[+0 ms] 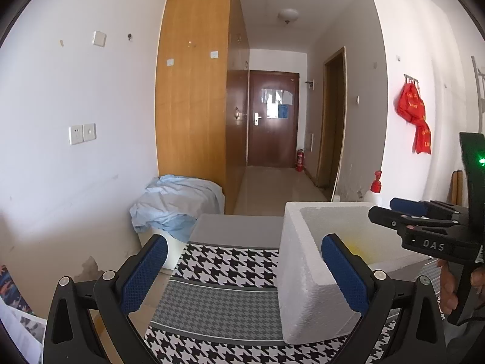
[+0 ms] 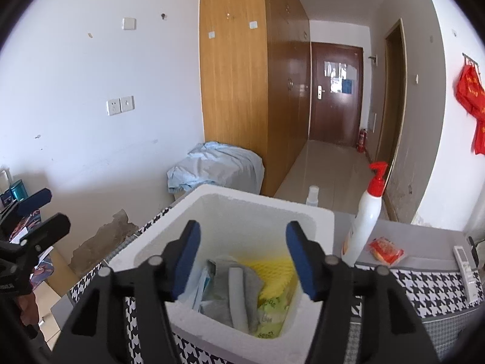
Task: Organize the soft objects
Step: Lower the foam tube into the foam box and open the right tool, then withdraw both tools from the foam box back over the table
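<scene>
Foam box [image 2: 260,212] holding grey cloth [image 2: 242,285], yellow mesh [image 2: 272,273], possibly wrappers

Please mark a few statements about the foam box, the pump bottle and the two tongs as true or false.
1. The foam box holds a grey item and yellow foam. True.
2. The right tongs grip the grey item. False: they are open above the box, holding nothing.
3. The pump bottle lies in the box. False: it stands upright beside it.
4. The left tongs are open and empty. True.
</scene>
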A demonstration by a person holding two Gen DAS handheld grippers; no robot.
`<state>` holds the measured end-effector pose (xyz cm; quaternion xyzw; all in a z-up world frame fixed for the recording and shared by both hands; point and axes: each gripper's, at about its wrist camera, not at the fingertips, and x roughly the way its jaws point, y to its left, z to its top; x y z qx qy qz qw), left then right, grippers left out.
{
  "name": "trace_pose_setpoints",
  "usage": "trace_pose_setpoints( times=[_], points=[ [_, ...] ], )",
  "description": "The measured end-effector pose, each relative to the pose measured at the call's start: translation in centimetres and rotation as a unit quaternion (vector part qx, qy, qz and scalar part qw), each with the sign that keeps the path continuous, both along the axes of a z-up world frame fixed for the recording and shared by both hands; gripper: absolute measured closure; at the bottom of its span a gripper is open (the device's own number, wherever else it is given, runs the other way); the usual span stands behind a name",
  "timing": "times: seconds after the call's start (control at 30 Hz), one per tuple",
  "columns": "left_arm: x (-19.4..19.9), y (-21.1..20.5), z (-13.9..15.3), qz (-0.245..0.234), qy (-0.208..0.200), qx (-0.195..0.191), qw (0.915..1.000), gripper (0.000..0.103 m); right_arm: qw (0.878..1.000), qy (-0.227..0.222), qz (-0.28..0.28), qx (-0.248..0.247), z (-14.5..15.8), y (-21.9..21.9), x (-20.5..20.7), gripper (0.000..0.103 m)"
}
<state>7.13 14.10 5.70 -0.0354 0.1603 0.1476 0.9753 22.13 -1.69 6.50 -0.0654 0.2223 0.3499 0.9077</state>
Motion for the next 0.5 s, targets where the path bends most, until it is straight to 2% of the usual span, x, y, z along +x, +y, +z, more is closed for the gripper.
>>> trace_pose_setpoints(
  times=[0.1, 0.23, 0.3, 0.5],
  points=[
    [0.1, -0.3, 0.0, -0.003, 0.002, 0.001, 1.0000, 0.001, 1.000, -0.001, 0.001, 0.011, 0.3, -0.7, -0.3, 0.028],
    [0.0, -0.7, 0.1, -0.007, -0.001, 0.001, 1.0000, 0.001, 1.000, -0.007, -0.014, 0.019, 0.5, -1.6, -0.6, 0.012],
    [-0.1, -0.9, 0.1, -0.009, -0.001, 0.003, 1.0000, 0.001, 1.000, -0.006, -0.018, 0.023, 0.6, -2.0, -0.7, 0.007],
    [-0.2, -1.8, 0.4, -0.016, -0.005, 0.001, 0.9999, 0.001, 0.999, -0.014, -0.026, 0.025, 0.9, -2.9, -1.2, 0.005]
  ],
)
